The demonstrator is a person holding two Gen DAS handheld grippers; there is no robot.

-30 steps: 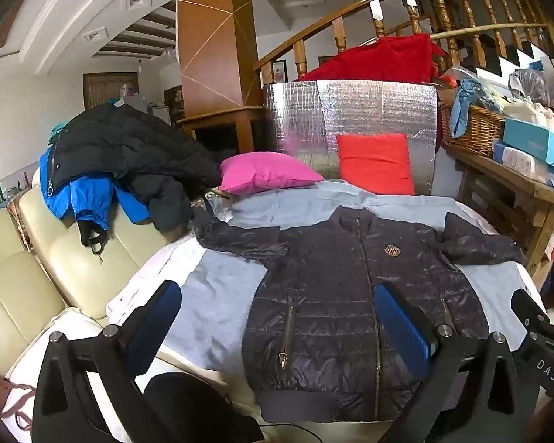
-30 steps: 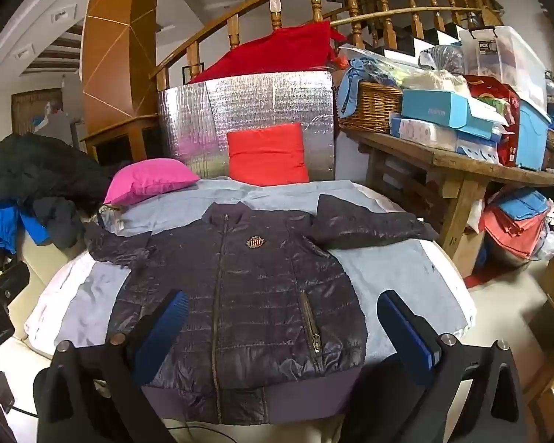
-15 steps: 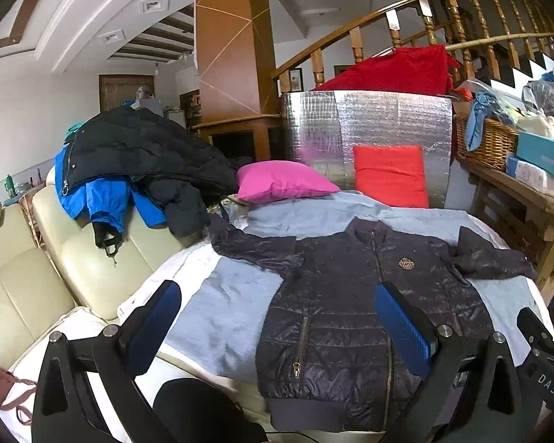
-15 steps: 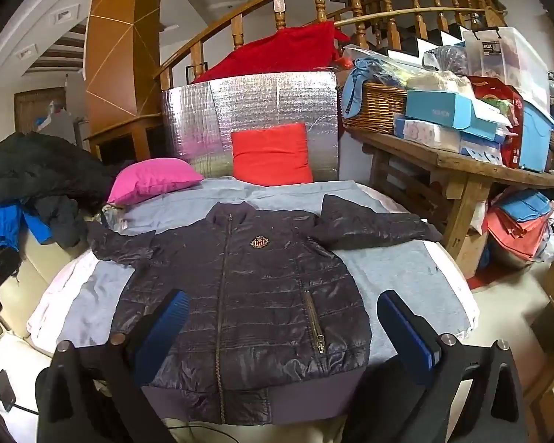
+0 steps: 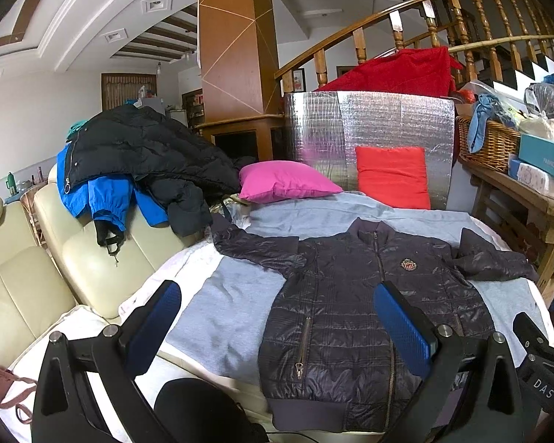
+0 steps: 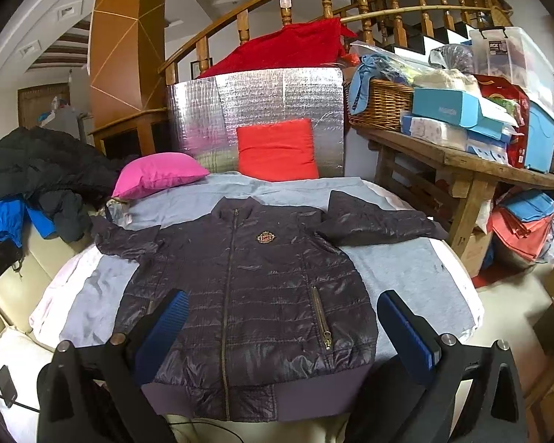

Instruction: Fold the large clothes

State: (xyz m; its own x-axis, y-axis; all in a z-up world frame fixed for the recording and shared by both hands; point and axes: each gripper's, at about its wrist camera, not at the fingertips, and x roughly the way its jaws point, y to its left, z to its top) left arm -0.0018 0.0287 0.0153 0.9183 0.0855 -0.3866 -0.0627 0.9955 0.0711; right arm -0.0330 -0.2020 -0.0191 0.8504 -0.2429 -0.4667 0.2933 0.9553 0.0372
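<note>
Now pulling back and swinging left, with nothing picked up yet.

Over the last second my left gripper (image 5: 277, 317) has drifted left and away, so the sofa (image 5: 92, 269) and the heap of coats (image 5: 140, 155) on it fill more of its view and the quilted jacket (image 6: 247, 295) sits smaller and further right; my right gripper (image 6: 280, 321) has barely shifted. I read that as lining up on the left sleeve (image 5: 255, 247), so folding has not started. The jacket lies flat, zipped, front up on the grey sheet (image 6: 406, 269), collar far, hem near, both sleeves spread. My right gripper hangs over the hem, jaws spread wide and empty; my left, equally released, hangs near the jacket's left edge, touching nothing.
</note>
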